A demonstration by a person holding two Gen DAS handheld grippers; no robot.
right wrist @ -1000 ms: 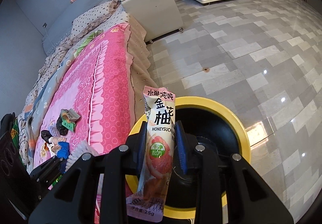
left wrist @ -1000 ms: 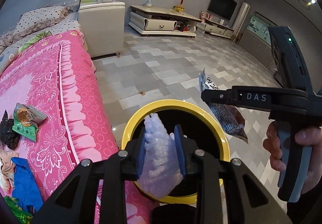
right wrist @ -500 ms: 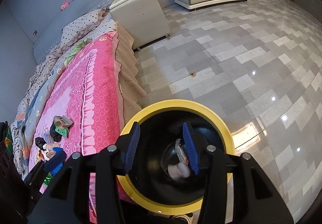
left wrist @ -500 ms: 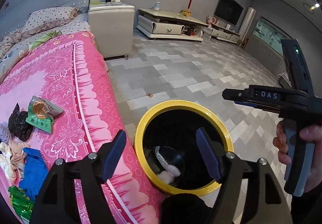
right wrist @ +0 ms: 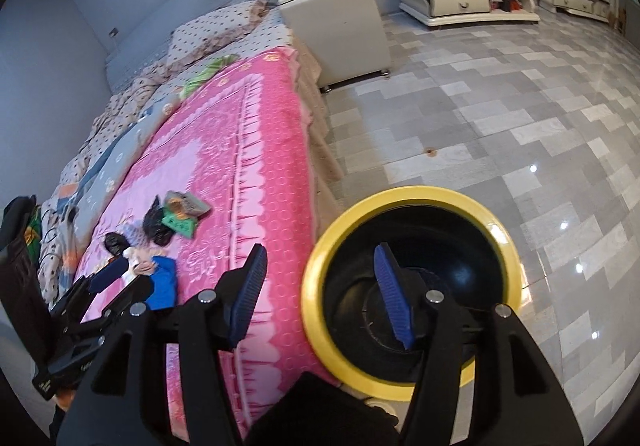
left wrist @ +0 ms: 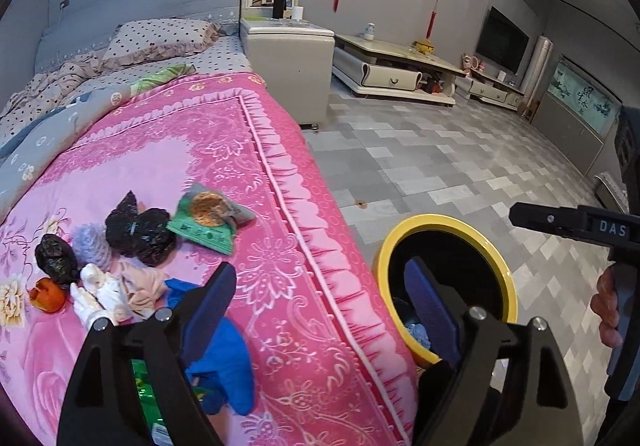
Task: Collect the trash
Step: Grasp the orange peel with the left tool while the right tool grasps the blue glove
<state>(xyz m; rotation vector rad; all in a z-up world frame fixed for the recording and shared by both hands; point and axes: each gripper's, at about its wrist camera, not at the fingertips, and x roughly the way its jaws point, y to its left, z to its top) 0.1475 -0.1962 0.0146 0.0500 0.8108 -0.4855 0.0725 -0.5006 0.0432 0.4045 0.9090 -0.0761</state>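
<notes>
Both tongs spread wide, nothing held

The left tongs (left wrist: 316, 298) are held open over the pink bed (left wrist: 208, 149) edge, the right tongs (right wrist: 320, 286) open at the yellow-rimmed bin (right wrist: 408, 193) on the floor. Trash is seen heaped on the bed: a green wrapper (left wrist: 204, 226), black bags (left wrist: 140, 230), blue cloth (left wrist: 224, 362).

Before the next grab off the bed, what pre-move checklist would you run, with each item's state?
1. Left gripper open and empty: ok.
2. Right gripper open and empty: ok.
3. Yellow-rimmed bin upright beside the bed: ok.
4. Trash left on the bed, such as the green snack wrapper and black bags: ok.
5. Room left in the bin: cannot tell.
</notes>
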